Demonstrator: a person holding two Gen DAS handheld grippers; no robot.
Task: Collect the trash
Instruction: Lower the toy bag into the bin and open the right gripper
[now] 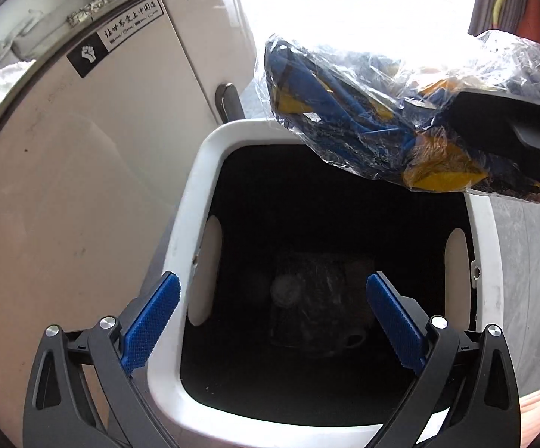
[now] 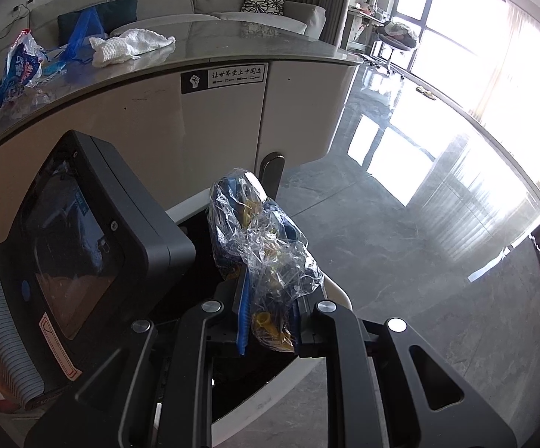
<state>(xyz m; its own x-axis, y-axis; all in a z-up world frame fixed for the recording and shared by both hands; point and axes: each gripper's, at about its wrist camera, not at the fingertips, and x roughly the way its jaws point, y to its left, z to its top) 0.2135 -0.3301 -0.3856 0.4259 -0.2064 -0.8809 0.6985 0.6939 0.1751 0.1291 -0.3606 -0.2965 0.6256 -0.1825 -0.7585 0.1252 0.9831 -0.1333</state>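
The right hand-held gripper (image 2: 270, 321) is clamped on a crumpled clear wrapper (image 2: 266, 246) with blue and yellow inside, held above the white-rimmed bin (image 2: 339, 291). Behind the bin stands the desk (image 2: 232, 48), carrying a white cloth (image 2: 132, 46) and a blue-and-red plastic bag (image 2: 23, 63).

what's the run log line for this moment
right gripper: shut on plastic wrapper | wrapper: above open trash bin | left gripper: open, empty, over bin | drop: pending

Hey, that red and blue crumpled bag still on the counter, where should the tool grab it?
Grip the bag's raised, bunched top, coming from above: it stands crumpled upward on the counter, giving thin folds to pinch; lower parts lie flat.
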